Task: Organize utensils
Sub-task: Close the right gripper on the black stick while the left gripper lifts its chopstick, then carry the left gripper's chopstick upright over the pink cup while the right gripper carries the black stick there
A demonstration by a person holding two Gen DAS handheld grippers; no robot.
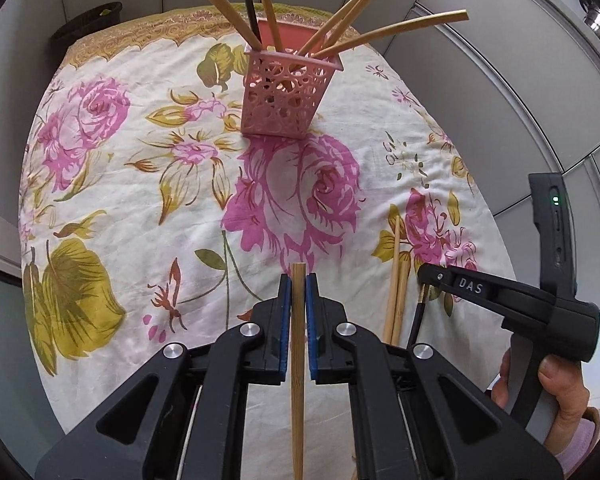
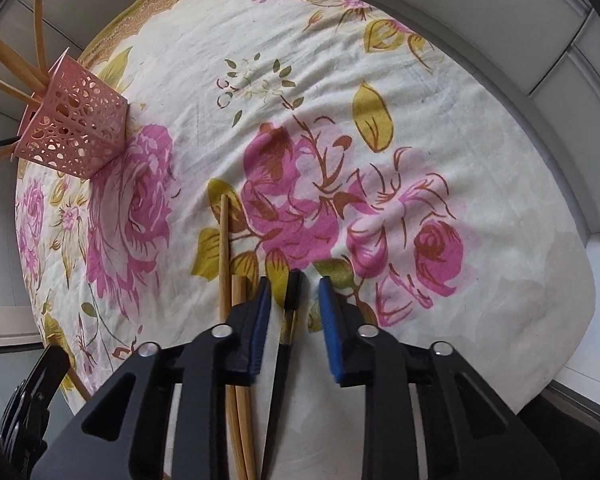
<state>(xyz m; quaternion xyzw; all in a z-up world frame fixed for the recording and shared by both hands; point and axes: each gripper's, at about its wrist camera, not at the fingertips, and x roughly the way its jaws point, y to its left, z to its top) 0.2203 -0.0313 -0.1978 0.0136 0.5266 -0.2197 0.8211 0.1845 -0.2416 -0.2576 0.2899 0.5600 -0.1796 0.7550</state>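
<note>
Left gripper (image 1: 298, 300) jaws nearly closed on a wooden chopstick (image 1: 298, 360): light, stiff, slippery; hold mid-shaft. Right gripper (image 2: 294, 312) jaws open, straddling a black chopstick (image 2: 286, 344), not gripping.

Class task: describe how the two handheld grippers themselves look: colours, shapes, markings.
Both the left gripper and right gripper are matte black plastic with triangular cut-outs, silver rivets and blue pads. In the left wrist view, the right one carries white "DAS" lettering and a green light.
</note>
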